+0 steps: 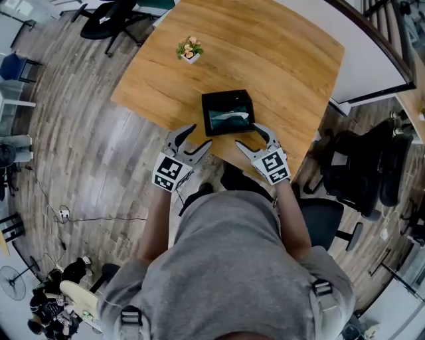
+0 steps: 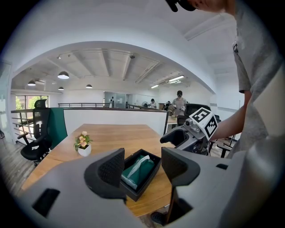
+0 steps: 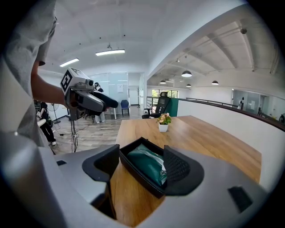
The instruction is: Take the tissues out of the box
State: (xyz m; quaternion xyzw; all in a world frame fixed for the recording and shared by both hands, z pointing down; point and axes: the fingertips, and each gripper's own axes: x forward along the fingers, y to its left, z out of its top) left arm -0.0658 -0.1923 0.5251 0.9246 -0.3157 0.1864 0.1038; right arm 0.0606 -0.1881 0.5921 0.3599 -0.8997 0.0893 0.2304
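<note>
A black open box (image 1: 228,113) sits near the wooden table's front edge, holding a green tissue pack (image 1: 229,119) with a white tissue poking out. The same box (image 2: 140,173) and green pack (image 2: 138,171) lie ahead of my left gripper (image 2: 142,167), which is open with nothing between its fingers. The left gripper (image 1: 196,139) hovers just off the table edge, left of the box. My right gripper (image 1: 255,138) is open at the box's front right corner. In the right gripper view the box (image 3: 142,169) lies between the open jaws of the right gripper (image 3: 141,164).
A small white pot with flowers (image 1: 190,50) stands on the wooden table (image 1: 279,60) beyond the box. Black office chairs (image 1: 362,172) stand to the right and another (image 1: 106,20) at the far left. Cables and bags lie on the wood floor (image 1: 66,146).
</note>
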